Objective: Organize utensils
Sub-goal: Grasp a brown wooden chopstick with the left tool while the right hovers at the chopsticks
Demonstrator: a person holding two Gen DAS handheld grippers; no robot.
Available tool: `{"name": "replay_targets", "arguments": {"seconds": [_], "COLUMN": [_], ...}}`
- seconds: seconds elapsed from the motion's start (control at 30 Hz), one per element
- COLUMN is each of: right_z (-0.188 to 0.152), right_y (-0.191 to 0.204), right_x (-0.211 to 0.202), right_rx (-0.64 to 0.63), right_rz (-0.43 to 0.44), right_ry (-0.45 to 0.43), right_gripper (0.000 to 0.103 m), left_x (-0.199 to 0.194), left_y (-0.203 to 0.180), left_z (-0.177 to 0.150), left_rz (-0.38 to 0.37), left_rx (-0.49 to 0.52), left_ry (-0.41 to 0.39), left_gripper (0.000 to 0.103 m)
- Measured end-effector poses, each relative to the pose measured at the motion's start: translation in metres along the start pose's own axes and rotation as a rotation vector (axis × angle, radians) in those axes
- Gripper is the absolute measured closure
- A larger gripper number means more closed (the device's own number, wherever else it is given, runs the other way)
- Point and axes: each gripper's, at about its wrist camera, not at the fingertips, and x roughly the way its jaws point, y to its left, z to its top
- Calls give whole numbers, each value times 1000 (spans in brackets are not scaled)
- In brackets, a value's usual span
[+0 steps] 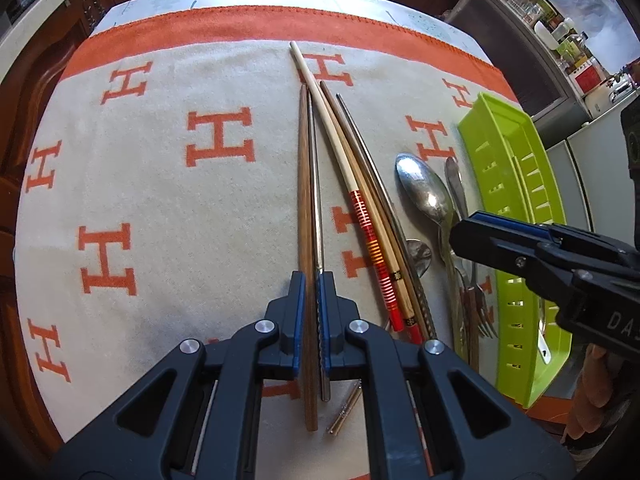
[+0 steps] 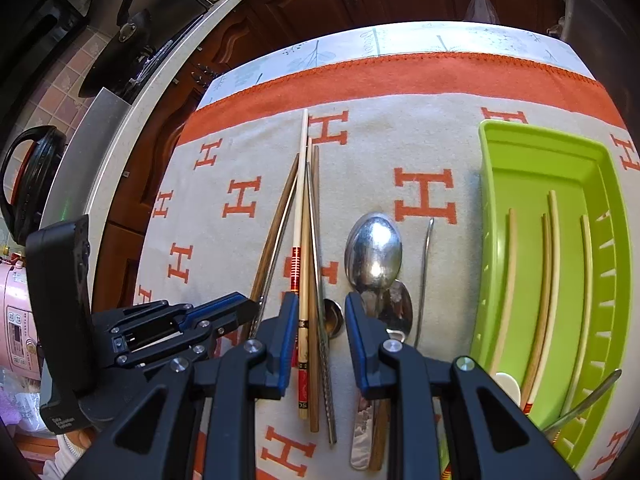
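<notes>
here, 2 chopsticks [image 1: 311, 216] pinched between left claw [image 1: 312, 312] pads.

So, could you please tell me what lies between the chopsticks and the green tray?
In the right wrist view, spoons lie there: a large metal spoon, a smaller spoon beneath it, and a thin metal handle nearer the green tray.

We are in a home kitchen — dark wooden cabinets [image 2: 304, 4] behind the blanket-covered table [image 2: 400, 80], a wok [image 2: 120, 56] on the stove left of it, a pink rice cooker [image 2: 18, 320] nearer.
</notes>
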Motion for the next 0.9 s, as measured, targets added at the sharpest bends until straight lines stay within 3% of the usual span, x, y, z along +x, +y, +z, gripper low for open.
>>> {"name": "replay_targets", "arguments": {"seconds": [0.17,0.6,0.9], "right_z": [1,-1,-2], "right_y": [1,-3,-4], "right_x": [-2,-4,-1], "right_rx": [-7,10,9], "right_rz": [2,-3,2], "right_ry": [-4,-11,1], "right_gripper": [79,79,79], "left_x": [-9,3,-1], "left_y": [-2,-5,-6], "left_z": [-2,-3,-4], "left_rz": [-36,-1,-41], "left_rx": [6,34,29], "left_ry": [-26,-15,-9], "left_gripper": [99,99,99]}}
